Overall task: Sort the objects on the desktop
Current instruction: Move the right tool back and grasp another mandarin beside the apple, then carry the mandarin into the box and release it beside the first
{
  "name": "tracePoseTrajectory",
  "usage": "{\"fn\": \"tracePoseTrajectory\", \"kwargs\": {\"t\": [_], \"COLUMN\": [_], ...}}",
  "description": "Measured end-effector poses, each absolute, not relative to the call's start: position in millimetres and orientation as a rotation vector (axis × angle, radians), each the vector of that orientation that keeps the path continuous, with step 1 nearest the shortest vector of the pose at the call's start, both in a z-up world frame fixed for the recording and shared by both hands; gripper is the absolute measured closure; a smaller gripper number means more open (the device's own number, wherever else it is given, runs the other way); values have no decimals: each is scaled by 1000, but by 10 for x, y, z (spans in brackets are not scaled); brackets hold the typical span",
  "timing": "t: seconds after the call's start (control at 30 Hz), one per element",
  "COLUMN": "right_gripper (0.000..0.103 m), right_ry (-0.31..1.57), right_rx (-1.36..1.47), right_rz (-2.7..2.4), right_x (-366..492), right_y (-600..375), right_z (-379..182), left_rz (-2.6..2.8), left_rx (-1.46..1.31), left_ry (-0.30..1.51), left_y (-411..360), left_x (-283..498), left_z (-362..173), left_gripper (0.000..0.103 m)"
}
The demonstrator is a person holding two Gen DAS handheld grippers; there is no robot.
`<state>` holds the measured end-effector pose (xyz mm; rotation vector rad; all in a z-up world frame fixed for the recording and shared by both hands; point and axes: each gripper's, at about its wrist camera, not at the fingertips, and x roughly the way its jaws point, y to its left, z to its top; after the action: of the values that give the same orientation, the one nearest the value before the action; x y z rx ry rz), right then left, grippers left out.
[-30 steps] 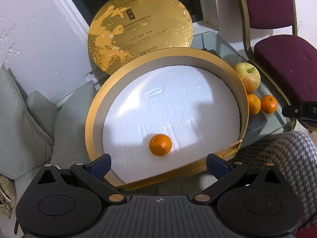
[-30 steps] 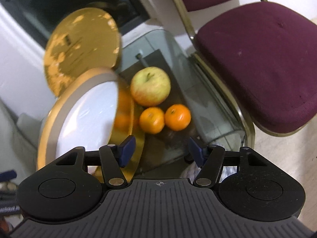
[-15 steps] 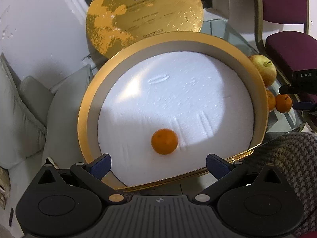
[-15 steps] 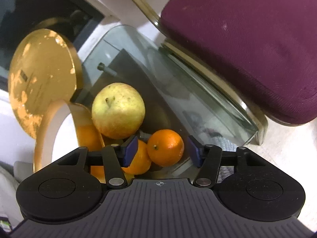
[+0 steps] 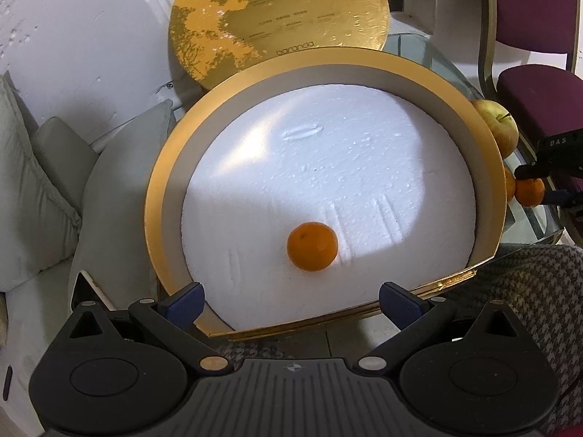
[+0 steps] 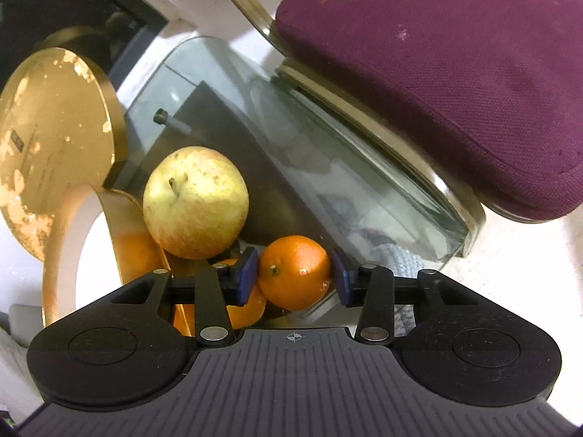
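A: Since half a second ago we've closed the right gripper (image 6: 294, 279) in on the orange (image 6: 294, 272); its blue pads (image 6: 247, 276) now sit against both sides of the fruit, low in the centre of the right wrist frame.

B: So we're gripping it?

A: Yes, it's pinched between the pads, on the glass table (image 6: 328, 167). The apple (image 6: 195, 202) is just up-left of it, and a second orange (image 6: 247, 306) hides behind the left pad.

B: And our left gripper (image 5: 290, 300)?

A: Spread wide, holding nothing, at the lower edge of the left frame over the near rim of the gold box (image 5: 156, 196). One orange (image 5: 312, 246) lies on the white foam inside, just above and between the fingers, touching neither. The lid (image 5: 278, 18) leans upright at the top.
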<state>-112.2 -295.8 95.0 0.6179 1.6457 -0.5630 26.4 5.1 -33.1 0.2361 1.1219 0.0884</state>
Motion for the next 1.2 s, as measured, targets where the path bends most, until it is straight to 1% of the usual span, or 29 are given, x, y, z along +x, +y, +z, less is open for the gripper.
{"fn": "tracePoseTrajectory", "kwargs": {"t": [0.17, 0.37, 0.5, 0.6, 0.77, 0.9, 1.07, 1.2], "right_gripper": [58, 58, 58, 58, 58, 58, 58, 58], "right_ry": [1616, 1537, 1489, 1481, 1550, 1667, 1792, 1849], "right_rx": [586, 530, 471, 426, 380, 327, 227, 182], "right_rz": [-550, -471, -348, -227, -82, 7, 53, 75], "right_x": [-1089, -917, -717, -587, -578, -692, -816, -869], "right_y": [-2930, -2744, -2425, -2079, -1539, -1190, -956, -849], "right_z": [1176, 1631, 1922, 2028, 1891, 1616, 1328, 1145], "left_rz": [79, 34, 71, 144, 257, 292, 265, 243], "left_rx": [218, 193, 128, 79, -3, -71, -77, -82], "left_ry": [1115, 1095, 1048, 1000, 982, 1017, 1051, 1078], "left_y": [98, 140, 362, 631, 1036, 1220, 1201, 1186], "left_x": [161, -27, -85, -109, -165, -215, -197, -183], "left_z": [-318, -293, -165, -50, -14, -111, -236, -336], "left_gripper": [1, 1, 1, 1, 1, 1, 1, 1]}}
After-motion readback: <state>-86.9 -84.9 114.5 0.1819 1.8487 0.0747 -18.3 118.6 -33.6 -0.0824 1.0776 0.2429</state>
